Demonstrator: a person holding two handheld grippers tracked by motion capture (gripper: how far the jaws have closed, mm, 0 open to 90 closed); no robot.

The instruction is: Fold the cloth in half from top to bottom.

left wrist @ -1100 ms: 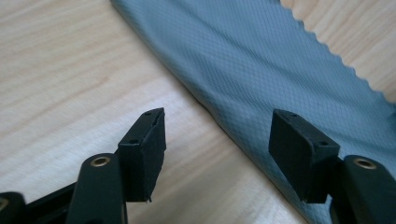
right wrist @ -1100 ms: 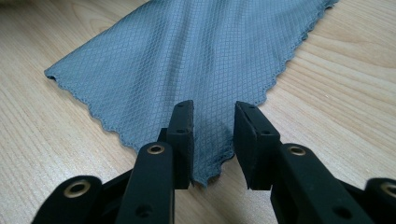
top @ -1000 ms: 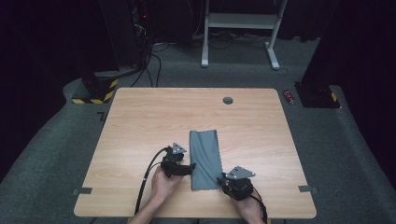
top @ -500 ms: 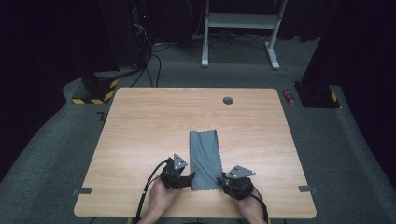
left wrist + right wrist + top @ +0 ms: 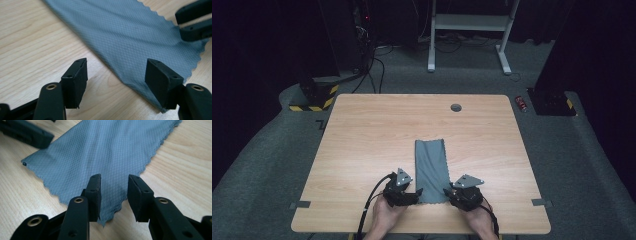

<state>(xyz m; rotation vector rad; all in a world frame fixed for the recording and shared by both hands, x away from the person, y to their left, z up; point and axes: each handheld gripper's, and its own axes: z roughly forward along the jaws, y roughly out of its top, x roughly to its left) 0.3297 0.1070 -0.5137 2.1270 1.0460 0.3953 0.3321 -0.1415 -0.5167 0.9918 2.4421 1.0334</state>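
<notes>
Grey cloth [image 5: 431, 170] lies folded lengthwise on the tabletop [image 5: 362, 140], its near edge between my grippers. My left gripper [image 5: 116, 75] stands spread wide over the near left corner, ready to pinch; my right gripper [image 5: 113, 192] straddles the right corner, jaws parted, not yet clamped. No label or writing reads anywhere.

Wood table [image 5: 362, 130] w/ grey cloth [image 5: 431, 165] flat near front edge
</notes>
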